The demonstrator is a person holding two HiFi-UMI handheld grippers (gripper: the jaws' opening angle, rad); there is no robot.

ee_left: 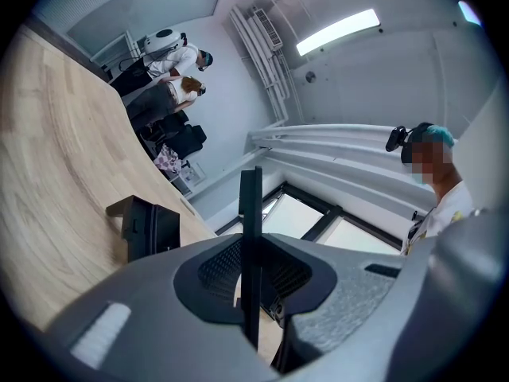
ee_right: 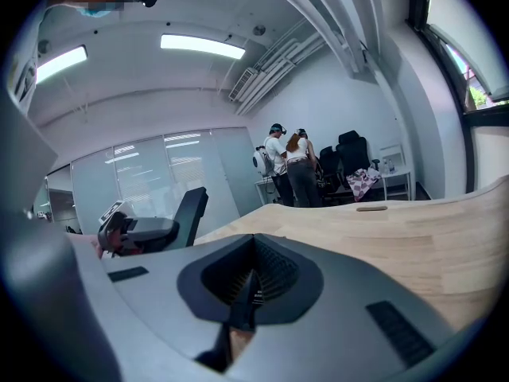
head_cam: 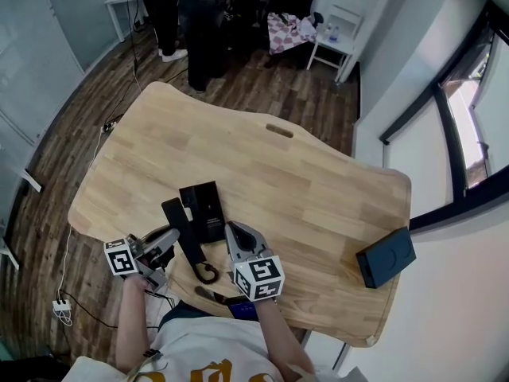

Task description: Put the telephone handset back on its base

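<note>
1. Telephone handset point(head_cam: 184, 233), a long black plastic bar, is clamped edge-on between the jaws of the left gripper point(head_cam: 169, 243).
2. Its long axis runs far-left to near-right, with a black curled cord point(head_cam: 208, 274) at the near end.
3. A black rectangular telephone base point(head_cam: 205, 205) lies just right of the handset on the pale wooden table point(head_cam: 318, 173).
4. The right gripper point(head_cam: 235, 231), jaws together on nothing, is by the base's right edge.
5. Each gripper's cube bears black-and-white square markers.

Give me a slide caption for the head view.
Left tongs grip the black handset beside its base on a wooden table, right tongs close by.
</note>
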